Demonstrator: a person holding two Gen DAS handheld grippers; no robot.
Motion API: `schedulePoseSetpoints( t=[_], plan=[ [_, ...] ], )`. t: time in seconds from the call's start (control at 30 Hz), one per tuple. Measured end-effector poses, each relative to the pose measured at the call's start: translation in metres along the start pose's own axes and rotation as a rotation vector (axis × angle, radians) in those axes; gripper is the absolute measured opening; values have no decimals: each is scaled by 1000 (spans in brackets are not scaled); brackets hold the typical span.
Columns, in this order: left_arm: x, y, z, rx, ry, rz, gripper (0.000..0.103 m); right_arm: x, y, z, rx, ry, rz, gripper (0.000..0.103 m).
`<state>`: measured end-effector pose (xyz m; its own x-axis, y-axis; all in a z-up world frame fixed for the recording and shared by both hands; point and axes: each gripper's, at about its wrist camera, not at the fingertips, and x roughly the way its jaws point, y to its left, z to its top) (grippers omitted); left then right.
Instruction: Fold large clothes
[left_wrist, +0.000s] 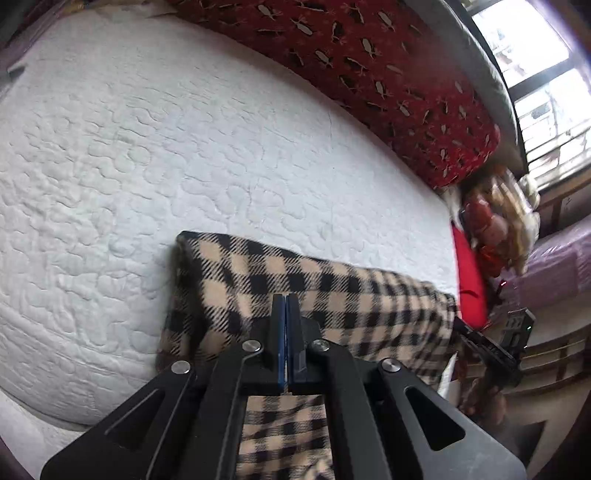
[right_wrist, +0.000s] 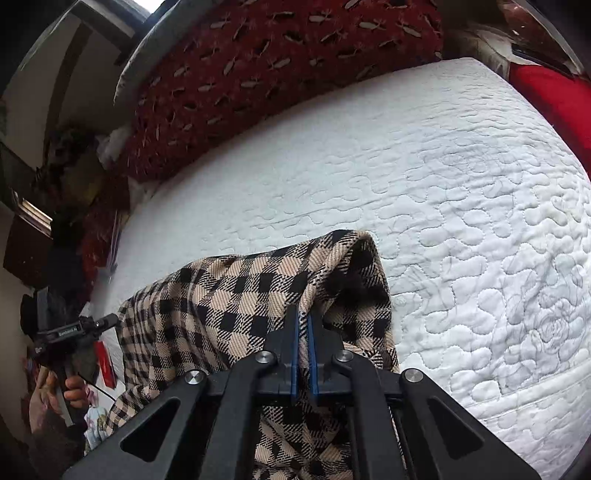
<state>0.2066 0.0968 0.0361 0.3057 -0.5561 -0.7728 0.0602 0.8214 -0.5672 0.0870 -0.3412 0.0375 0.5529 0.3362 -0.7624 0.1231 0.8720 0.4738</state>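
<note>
checked cloth (left_wrist: 332, 291) pinched in left gripper (left_wrist: 286, 301) and right gripper (right_wrist: 303, 314), both clamped, over mattress (left_wrist: 147, 147).

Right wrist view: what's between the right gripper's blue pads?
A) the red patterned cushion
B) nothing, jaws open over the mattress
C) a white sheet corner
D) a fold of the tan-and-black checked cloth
D: the right gripper is shut on a fold of the checked cloth, which drapes over the white quilted mattress.

White quilted mattress (left_wrist: 184, 147) fills the bed. Dark red patterned bolster (left_wrist: 369, 66) along its far edge. Barred window (left_wrist: 546, 92) beyond, bright daylight coming in.
</note>
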Motion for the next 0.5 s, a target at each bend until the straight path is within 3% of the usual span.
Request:
schedulePoseSetpoints(
  t=[0.1, 0.17, 0.2, 0.27, 0.3, 0.33, 0.37, 0.43, 0.5],
  plan=[
    [-11, 10, 7, -51, 7, -52, 0, -30, -2, 15, 24, -127, 47, 3],
    [-17, 20, 6, -80, 32, -83, 1, -34, -11, 19, 59, -127, 75, 3],
    [-18, 24, 5, -83, 48, -88, 7, -31, -14, 18, 62, -106, 59, 3],
    [-18, 29, -2, -79, 71, -78, 32, -25, -22, 11, 85, -63, 95, 8],
    [-17, 31, -6, -77, 77, -62, 50, -23, -26, 8, 107, -58, 96, 9],
    [-15, 29, -10, -74, 75, -52, 56, -21, -29, 5, 131, -57, 107, 14],
    [-13, 31, -14, -66, 78, -37, 56, -17, -31, 5, 150, -54, 127, 19],
    [-6, 30, -16, -60, 92, -22, 56, -15, -38, -1, 192, -57, 150, 48],
    [1, 29, -16, -73, 102, -27, 56, -15, -40, -4, 201, -66, 119, 52]
  ],
)
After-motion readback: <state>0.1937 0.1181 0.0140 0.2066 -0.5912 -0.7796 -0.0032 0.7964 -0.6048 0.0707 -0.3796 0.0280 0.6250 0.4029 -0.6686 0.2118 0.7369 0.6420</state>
